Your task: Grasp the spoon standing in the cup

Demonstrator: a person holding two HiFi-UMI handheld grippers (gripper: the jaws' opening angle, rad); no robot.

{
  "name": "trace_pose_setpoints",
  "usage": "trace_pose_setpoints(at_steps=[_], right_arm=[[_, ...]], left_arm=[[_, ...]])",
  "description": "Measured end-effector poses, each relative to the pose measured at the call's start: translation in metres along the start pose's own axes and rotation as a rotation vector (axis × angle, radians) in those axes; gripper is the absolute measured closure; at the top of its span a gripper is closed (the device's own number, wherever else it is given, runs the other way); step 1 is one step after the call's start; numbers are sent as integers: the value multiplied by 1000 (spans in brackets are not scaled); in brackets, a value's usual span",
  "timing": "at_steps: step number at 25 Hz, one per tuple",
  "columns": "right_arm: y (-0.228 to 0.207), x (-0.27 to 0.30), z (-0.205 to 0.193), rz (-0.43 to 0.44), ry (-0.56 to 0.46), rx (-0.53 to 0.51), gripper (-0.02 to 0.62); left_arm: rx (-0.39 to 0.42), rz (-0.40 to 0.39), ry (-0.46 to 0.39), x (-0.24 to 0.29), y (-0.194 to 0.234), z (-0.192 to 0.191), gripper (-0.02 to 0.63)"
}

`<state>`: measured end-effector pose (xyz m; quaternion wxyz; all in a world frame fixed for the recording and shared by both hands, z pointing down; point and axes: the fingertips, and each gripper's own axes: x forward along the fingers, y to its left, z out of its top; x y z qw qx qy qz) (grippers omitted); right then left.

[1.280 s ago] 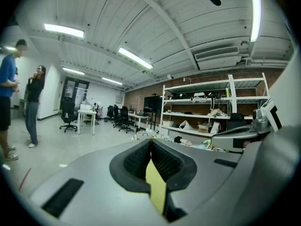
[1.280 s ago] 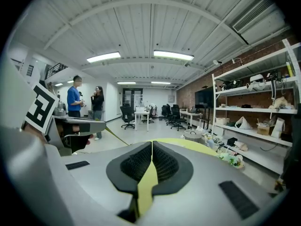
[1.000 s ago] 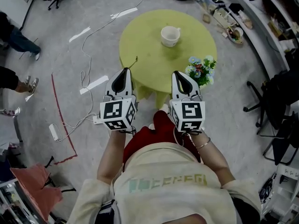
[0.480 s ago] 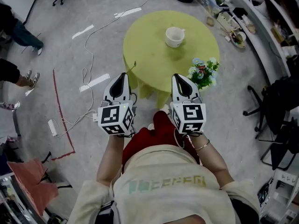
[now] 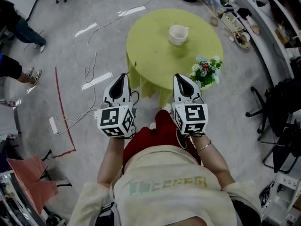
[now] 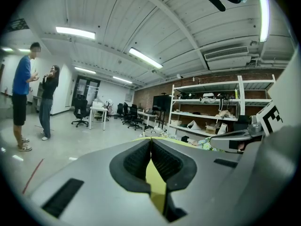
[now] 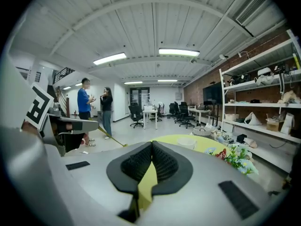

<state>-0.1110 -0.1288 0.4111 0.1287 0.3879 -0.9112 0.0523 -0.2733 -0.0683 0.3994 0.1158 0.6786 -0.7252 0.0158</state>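
A white cup (image 5: 178, 34) stands on the round yellow-green table (image 5: 155, 46) ahead of me; I cannot make out a spoon in it from here. Both grippers hang side by side short of the table's near edge, over the floor. My left gripper (image 5: 123, 77) is shut with nothing between its pads, and so is my right gripper (image 5: 180, 77). In the right gripper view the cup (image 7: 190, 143) shows small on the table (image 7: 209, 144) beyond the closed right gripper (image 7: 151, 148). In the left gripper view only a yellow strip of table (image 6: 156, 185) shows below the closed left gripper (image 6: 150, 145).
A bunch of flowers (image 5: 206, 71) stands at the table's near right edge. White cables (image 5: 89, 65) and a red tape line (image 5: 59, 107) lie on the floor at left. Two people (image 7: 94, 108) stand far left. Office chairs (image 5: 277, 102) and cluttered shelves (image 5: 244, 27) line the right.
The table and cup have drifted slightly right and down in the head view. Both grippers stay shut and side by side; the left one has slid slightly left.
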Motion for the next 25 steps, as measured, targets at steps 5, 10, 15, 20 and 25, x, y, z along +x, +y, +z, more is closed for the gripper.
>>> trace_pose_setpoints(at_steps=[5, 10, 15, 20, 25], right_arm=[[7, -4, -4, 18, 6, -7, 558], [17, -6, -7, 29, 7, -5, 560], [26, -9, -11, 38, 11, -2, 558], [23, -15, -15, 40, 14, 0, 558], [21, -24, -16, 41, 9, 3, 560]], left_arm=[[-10, 14, 5, -13, 1, -4, 580], [-18, 26, 9, -26, 6, -8, 580], [-23, 33, 15, -36, 12, -12, 580], [-23, 31, 17, -38, 6, -12, 580], [-19, 25, 13, -43, -2, -9, 580]])
